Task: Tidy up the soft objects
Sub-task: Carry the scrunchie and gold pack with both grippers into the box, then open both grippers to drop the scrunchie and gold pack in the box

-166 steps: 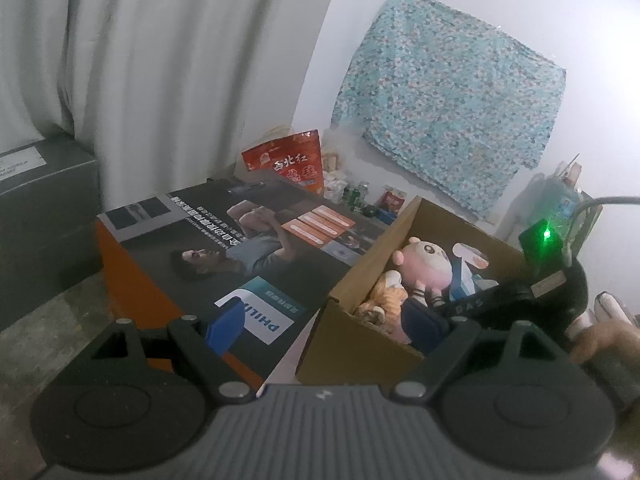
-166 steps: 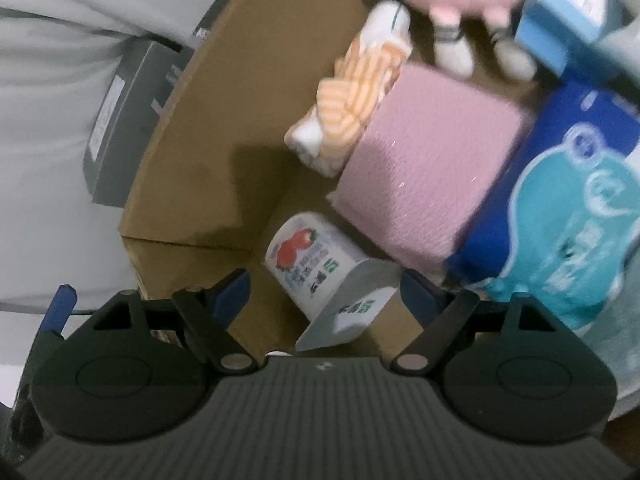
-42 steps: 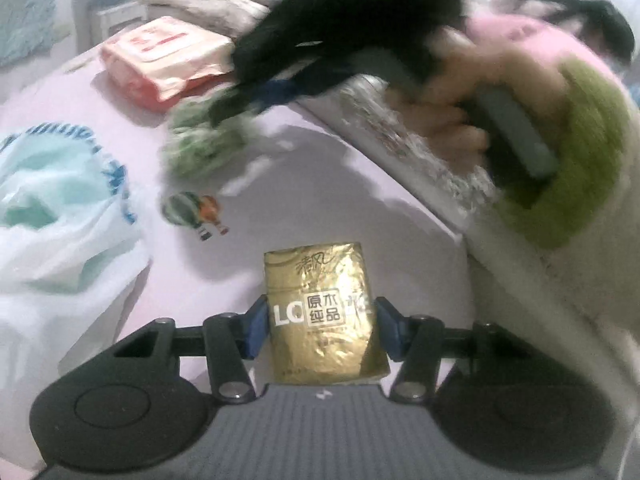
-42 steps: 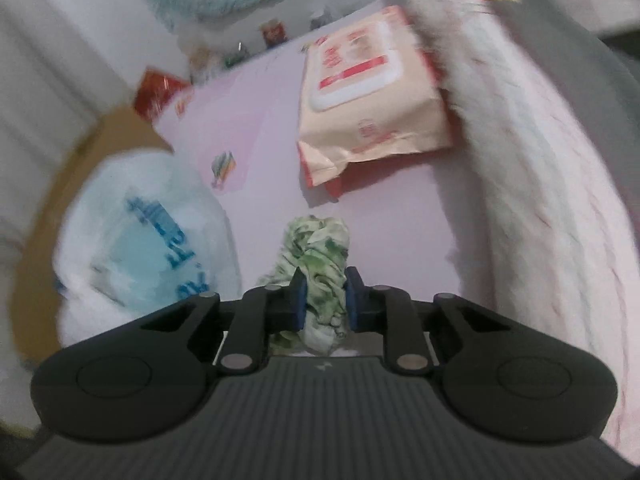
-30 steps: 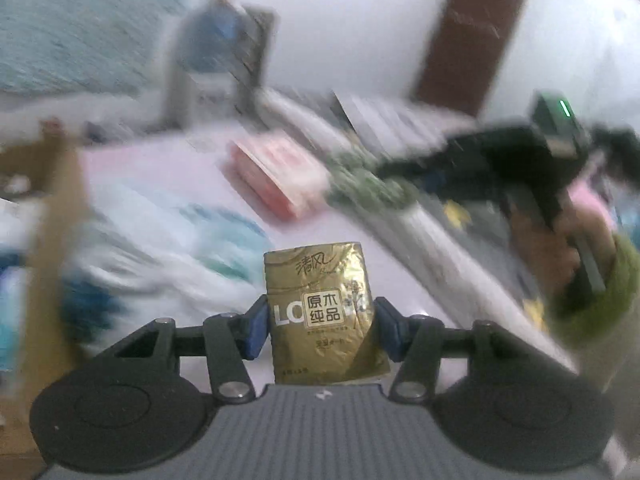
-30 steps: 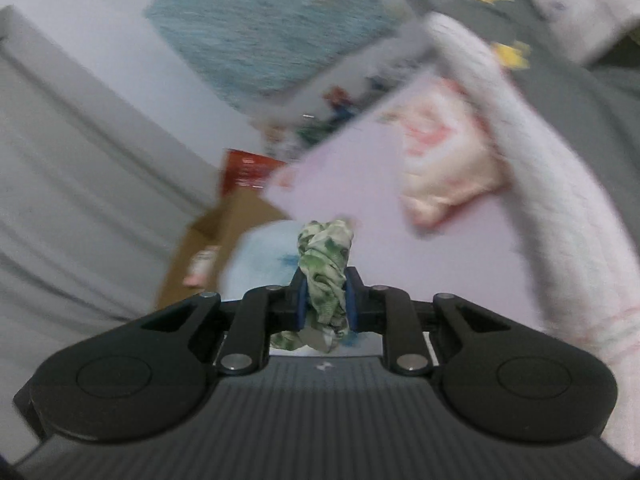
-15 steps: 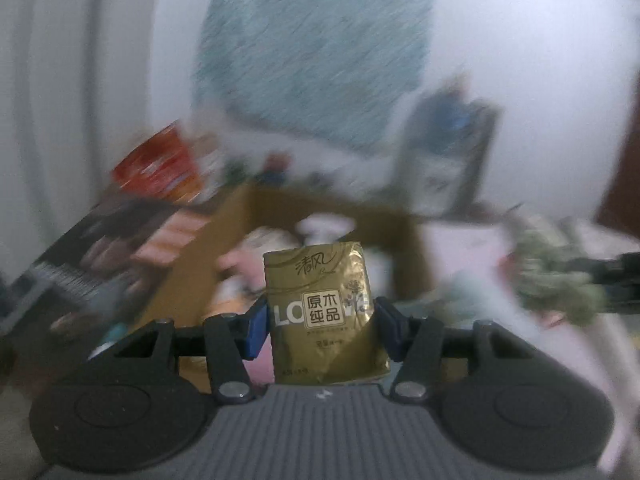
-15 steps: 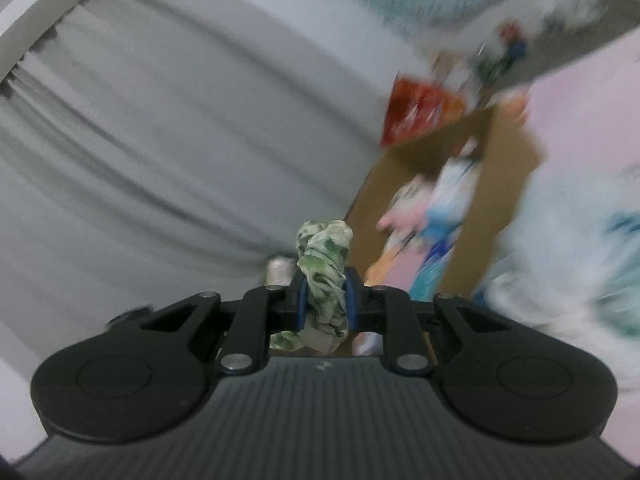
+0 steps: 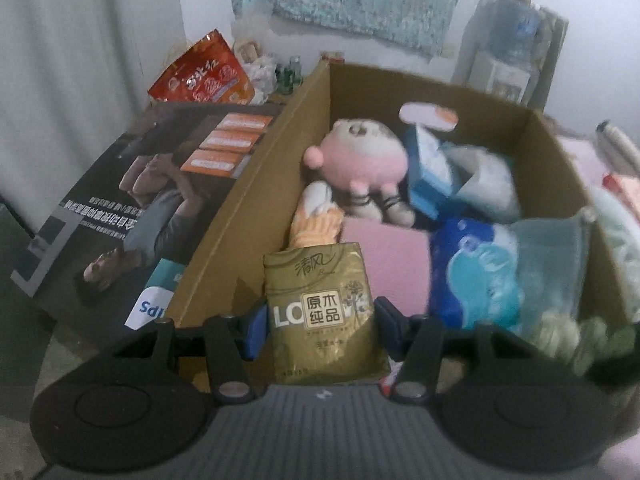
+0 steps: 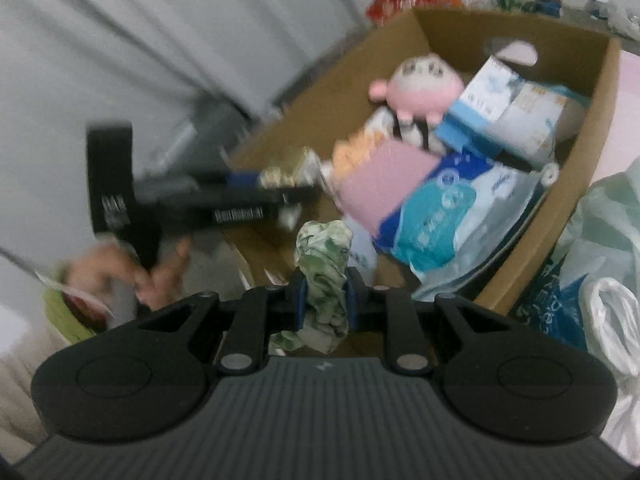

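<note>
— What have you got in each hand?

— My left gripper (image 9: 320,322) is clamped on one gold tissue pack (image 9: 320,312), its blue pads pressing both sides, held upright over the near end of the cardboard box (image 9: 256,184). My right gripper (image 10: 323,300) is squeezed nearly closed on one green-and-white cloth bundle (image 10: 322,276), just short of the box's near edge.

— How much is in the box?

— I count one pink plush toy (image 9: 358,160), one orange striped soft item (image 9: 320,228) below it, one flat pink pack (image 9: 386,268), one blue-and-teal tissue bag (image 9: 476,280), and two light-blue boxes (image 10: 486,100) side by side toward the far corner. Anything under those I cannot tell.

— And around it?

— One dark printed carton (image 9: 132,204) lies against the box's left wall, one red snack bag (image 9: 202,74) stands behind that, and one white plastic bag (image 10: 608,264) bulges just beside the right wall. From the right wrist view the left gripper (image 10: 280,184) is blurred over the box.
</note>
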Motion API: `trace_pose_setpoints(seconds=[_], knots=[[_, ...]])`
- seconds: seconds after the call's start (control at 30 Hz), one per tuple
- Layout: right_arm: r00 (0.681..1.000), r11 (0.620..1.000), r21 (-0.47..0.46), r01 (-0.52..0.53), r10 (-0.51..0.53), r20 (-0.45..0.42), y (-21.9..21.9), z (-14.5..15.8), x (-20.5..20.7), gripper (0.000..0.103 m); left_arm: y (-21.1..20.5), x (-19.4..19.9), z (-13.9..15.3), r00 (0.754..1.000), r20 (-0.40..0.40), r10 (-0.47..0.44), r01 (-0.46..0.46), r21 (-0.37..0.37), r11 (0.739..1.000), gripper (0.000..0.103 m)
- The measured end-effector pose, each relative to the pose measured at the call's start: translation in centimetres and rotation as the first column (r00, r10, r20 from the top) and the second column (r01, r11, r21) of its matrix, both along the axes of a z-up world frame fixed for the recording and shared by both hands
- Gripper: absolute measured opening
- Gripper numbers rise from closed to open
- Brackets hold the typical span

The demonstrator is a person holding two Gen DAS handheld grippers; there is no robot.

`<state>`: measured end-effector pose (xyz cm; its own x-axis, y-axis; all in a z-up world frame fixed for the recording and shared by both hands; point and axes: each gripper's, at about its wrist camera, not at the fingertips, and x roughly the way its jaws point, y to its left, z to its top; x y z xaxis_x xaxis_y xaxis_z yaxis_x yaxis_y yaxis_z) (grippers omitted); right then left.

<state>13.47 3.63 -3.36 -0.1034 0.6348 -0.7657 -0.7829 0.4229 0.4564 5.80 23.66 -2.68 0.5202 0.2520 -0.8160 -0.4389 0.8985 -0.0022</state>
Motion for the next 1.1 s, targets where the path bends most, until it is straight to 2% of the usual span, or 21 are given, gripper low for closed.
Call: trace_pose_setpoints(seconds=[0.1,0.17,0.2,0.23,0.3,0.43,0.6,0.7,0.73,0.8,0.83,0.87,0.9,0.93,1.0,1.1], knots=[[0.996,0.993,-0.1,-0.063,0.069,0.057,1.5,-0.7,-0.8,0.027,-0.1,0.2,-0.6,0.999,-0.032,-0.019,0.02,0.041,0.999,0.059],[0.994,0.989,-0.123,-0.078,0.087,0.071,1.9,-0.7,-1.1,0.03,-0.1,0.6,-1.2,0.998,-0.048,-0.034,0.037,0.06,0.998,0.068],[0.993,0.989,-0.128,-0.08,0.09,0.075,2.1,-0.7,-1.0,0.035,-0.1,0.7,-1.4,0.998,-0.053,-0.03,0.033,0.06,0.998,0.07],[0.993,0.989,-0.127,-0.076,0.086,0.076,2.1,-0.5,-0.9,0.038,-0.1,0.7,-1.4,0.998,-0.056,-0.032,0.035,0.062,0.997,0.07],[0.995,0.992,-0.111,-0.059,0.068,0.075,1.8,-0.2,-0.5,0.047,-0.1,0.8,-1.5,0.997,-0.065,-0.04,0.043,0.059,0.997,0.078],[0.999,0.998,-0.052,-0.029,0.031,0.033,0.8,0.3,0.3,0.051,0.0,0.2,-0.9,0.999,-0.037,-0.034,0.036,0.053,0.998,0.079],[0.999,0.999,0.021,0.04,-0.04,0.018,-0.9,1.3,0.7,0.051,-0.7,-1.2,0.8,0.999,0.039,-0.028,0.026,0.04,0.999,0.082],[0.994,0.988,0.112,0.105,-0.104,-0.015,-2.9,2.1,1.0,0.051,-1.8,-2.9,2.9,0.99,0.136,-0.031,0.025,0.046,0.999,0.087],[0.991,0.981,0.142,0.131,-0.13,-0.021,-3.7,2.5,1.1,0.053,-2.3,-3.5,3.6,0.985,0.173,-0.03,0.022,0.05,0.999,0.088],[0.982,0.958,0.214,0.189,-0.188,-0.024,-5.6,3.1,1.0,0.062,-3.4,-4.9,5.1,0.968,0.249,-0.027,0.013,0.056,0.998,0.094],[0.974,0.943,0.249,0.222,-0.226,-0.015,-6.6,3.4,0.9,0.067,-3.9,-5.4,5.7,0.961,0.276,-0.026,0.01,0.059,0.998,0.095],[0.963,0.927,0.274,0.256,-0.27,0.016,-7.5,3.6,0.6,0.078,-4.7,-6.0,6.4,0.951,0.307,-0.028,0.009,0.063,0.998,0.099],[0.945,0.917,0.282,0.284,-0.317,0.082,-8.1,3.9,0.3,0.084,-5.3,-6.4,6.9,0.945,0.326,-0.034,0.013,0.067,0.998,0.102],[0.917,0.91,0.276,0.31,-0.362,0.165,-8.5,4.1,-0.1,0.084,-6.1,-6.9,7.5,0.939,0.341,-0.042,0.017,0.076,0.997,0.102],[0.842,0.904,0.233,0.357,-0.42,0.339,-8.8,4.3,-0.8,0.086,-7.5,-7.5,8.2,0.934,0.353,-0.061,0.027,0.099,0.995,0.103],[0.752,0.888,0.184,0.422,-0.456,0.476,-9.3,4.2,-2.0,0.096,-9.7,-8.7,9.0,0.926,0.373,-0.063,0.008,0.147,0.989,0.103]])
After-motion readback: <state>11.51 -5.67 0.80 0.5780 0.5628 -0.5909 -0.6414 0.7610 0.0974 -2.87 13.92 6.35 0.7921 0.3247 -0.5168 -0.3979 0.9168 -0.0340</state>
